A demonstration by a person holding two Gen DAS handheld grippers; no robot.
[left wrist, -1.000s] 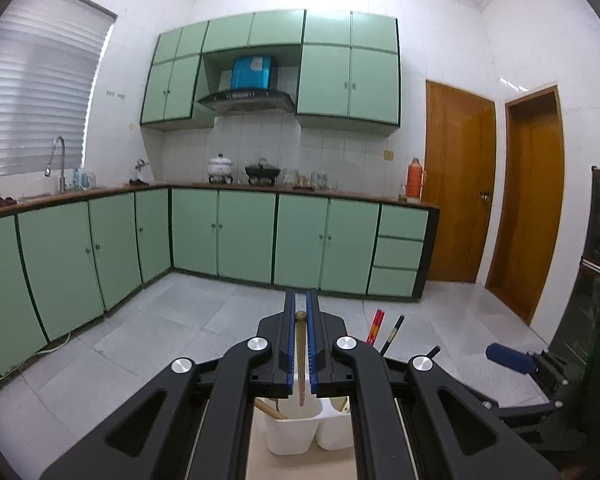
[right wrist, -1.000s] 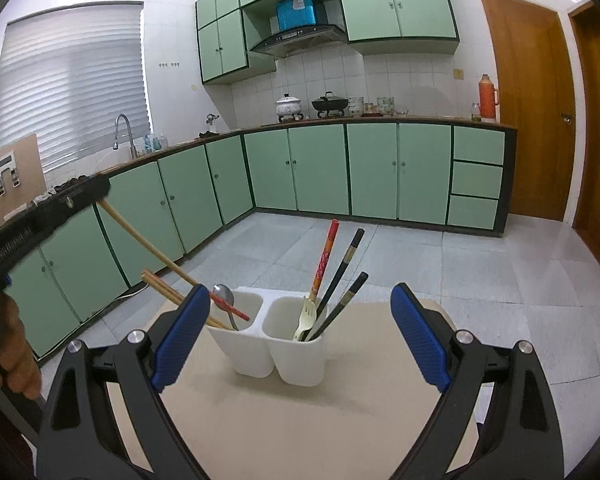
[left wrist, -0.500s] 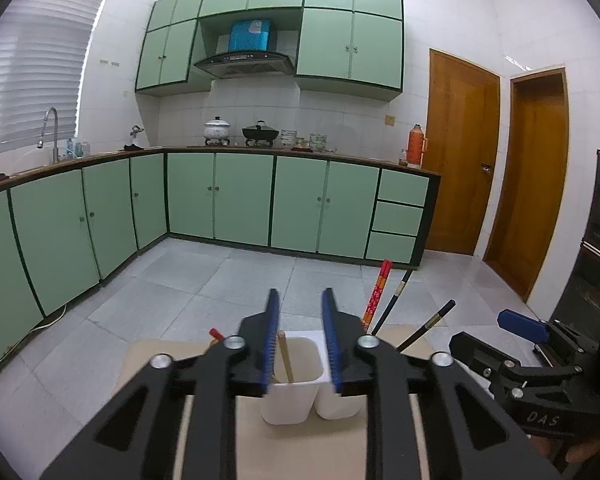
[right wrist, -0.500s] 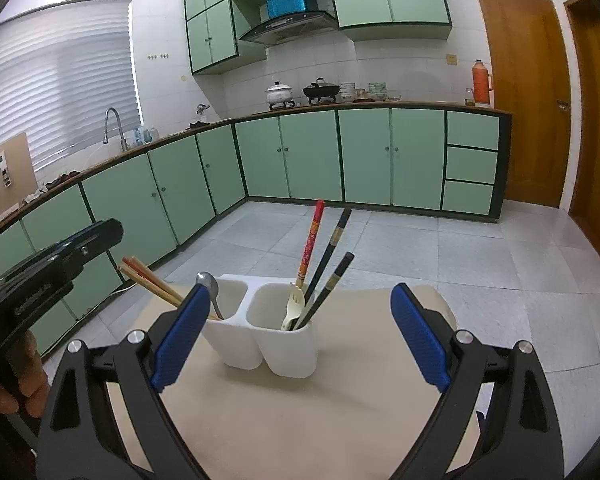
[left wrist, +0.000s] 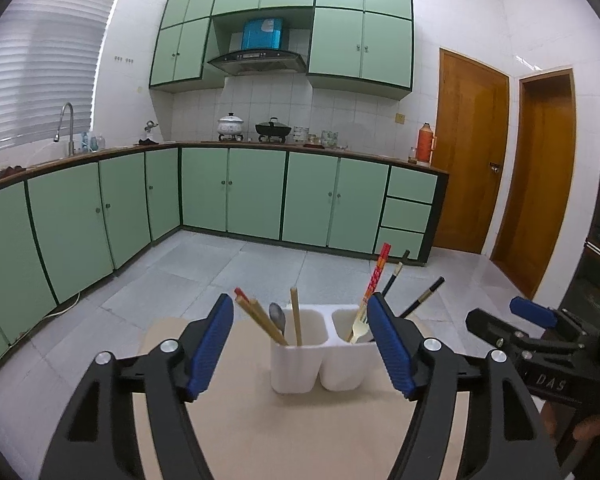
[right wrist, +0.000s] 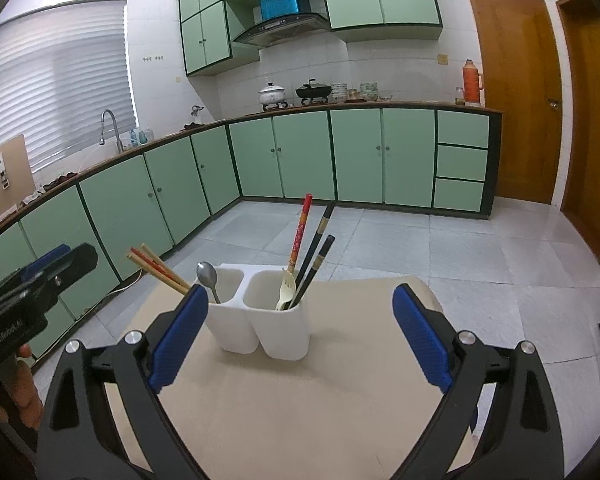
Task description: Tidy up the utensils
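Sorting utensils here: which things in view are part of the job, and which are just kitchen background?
Job:
white two-compartment holder
wooden chopsticks
spoon
red chopstick
black chopsticks
fork

Background:
white pot
black wok
orange thermos
tap

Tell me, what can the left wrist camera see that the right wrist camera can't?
Only the left wrist view shows the left gripper up close, its jaws opening with nothing between them, and a wooden chopstick standing alone in the holder's left cup. Only the right wrist view shows the right gripper up close, open and empty, and a cardboard box by the window. Both show the white holder, the spoon, the fork, the red chopstick and the beige table.
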